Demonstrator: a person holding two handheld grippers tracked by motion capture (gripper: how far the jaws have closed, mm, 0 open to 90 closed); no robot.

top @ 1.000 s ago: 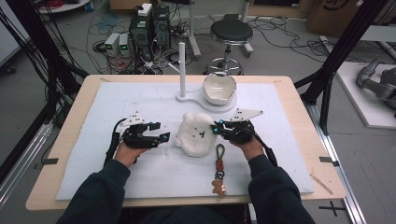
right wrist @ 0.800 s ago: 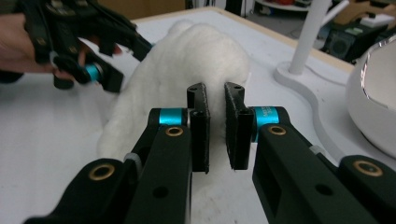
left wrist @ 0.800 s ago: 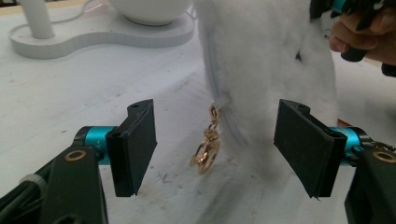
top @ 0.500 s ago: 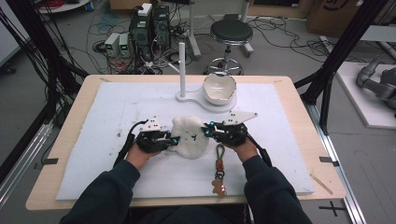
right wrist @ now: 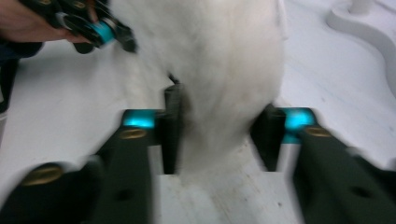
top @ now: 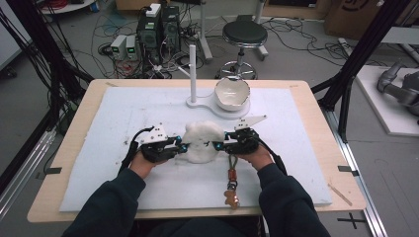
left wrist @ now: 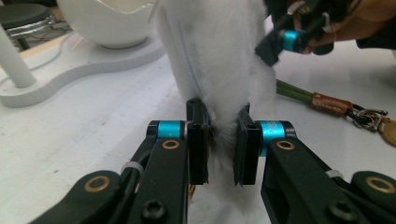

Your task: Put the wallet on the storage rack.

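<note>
Presently the left gripper is clamped on the near edge of the white fluffy pouch, its pads pinching a thin fold of fur beside what looks like a zip seam. The right gripper has just been opening: its jaws straddle the opposite edge of the pouch with fur between them, but the pads stand a little clear on at least one side, so no firm grip is judged there. The right gripper view is blurred, and contact on the inner pad cannot be confirmed.

The pouch lies on the white mat between the two hands, in front of the white bowl on its stand with the upright post. A green strap with a clip and a small tan charm runs back from the pouch toward the person.

Risks noted:
- With one side released, any pull by the left gripper would drag the pouch rather than spread it.
- The left grip may hold fur alone; it could slip.
- The strap could snag the right gripper's cable.
</note>
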